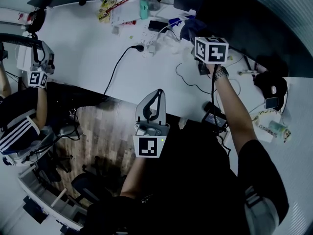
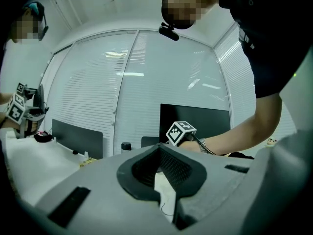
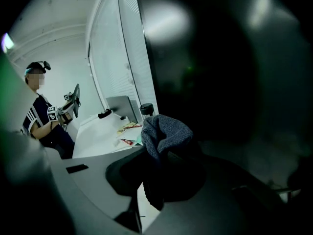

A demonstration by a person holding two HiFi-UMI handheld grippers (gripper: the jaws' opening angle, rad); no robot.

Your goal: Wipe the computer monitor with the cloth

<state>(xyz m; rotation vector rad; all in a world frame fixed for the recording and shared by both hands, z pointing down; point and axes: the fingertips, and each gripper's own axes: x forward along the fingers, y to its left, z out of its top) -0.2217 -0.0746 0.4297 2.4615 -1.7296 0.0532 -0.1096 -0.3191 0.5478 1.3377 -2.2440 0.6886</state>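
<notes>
Where the right gripper reaches: lower left corner of the large black computer monitor.
Blue-grey knitted cloth: bunched, clamped in the right jaws, just beside the screen.
Left gripper: by the white desk front edge, jaws closed together, empty.

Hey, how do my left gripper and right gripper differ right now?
The right gripper is clamped on the grey cloth; the left gripper is shut on nothing. The right gripper is stretched out at the dark monitor; the left gripper hangs back near the desk edge. Both carry marker cubes.
</notes>
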